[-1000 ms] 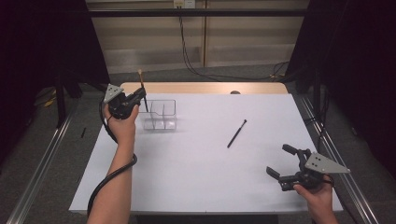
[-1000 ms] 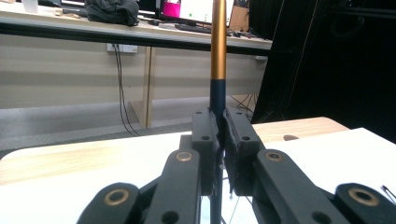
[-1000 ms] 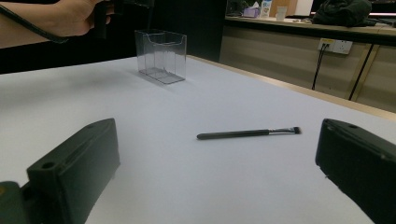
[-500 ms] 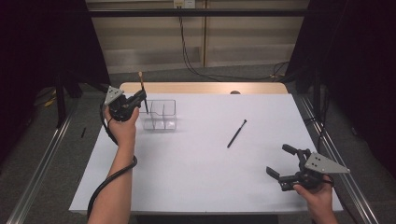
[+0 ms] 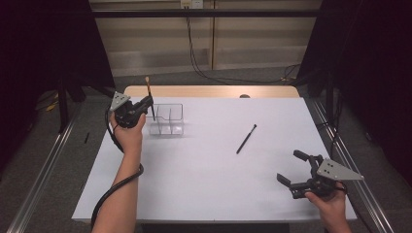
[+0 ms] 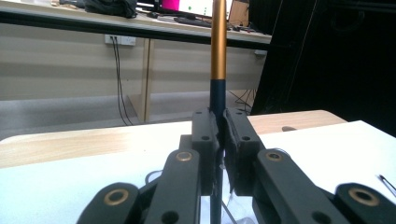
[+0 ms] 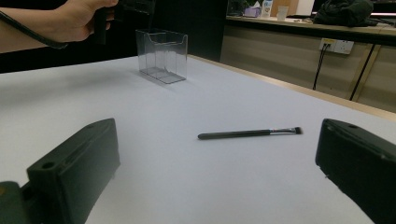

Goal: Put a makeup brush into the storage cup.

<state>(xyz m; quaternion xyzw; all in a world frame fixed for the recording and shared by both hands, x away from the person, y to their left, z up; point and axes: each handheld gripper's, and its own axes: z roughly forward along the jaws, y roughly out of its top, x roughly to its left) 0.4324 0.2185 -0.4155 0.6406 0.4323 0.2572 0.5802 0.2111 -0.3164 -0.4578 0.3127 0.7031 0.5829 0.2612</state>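
Brush (image 5: 149,99) upright, clamped in left claw (image 5: 145,103) beside clear organizer (image 5: 167,120), far left; right claw (image 5: 295,170) released, near right of worktop (image 5: 204,194).

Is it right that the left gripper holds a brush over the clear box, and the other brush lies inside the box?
Not quite. The other brush lies on the white table, outside the clear box, as the high view shows. The left gripper does hold a brush over it.

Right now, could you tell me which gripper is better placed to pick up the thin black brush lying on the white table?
The right gripper. Its jaws are open and empty, and the thin black brush lies straight ahead of them. The left gripper is shut on a gold-ended brush beside the clear plastic organiser.
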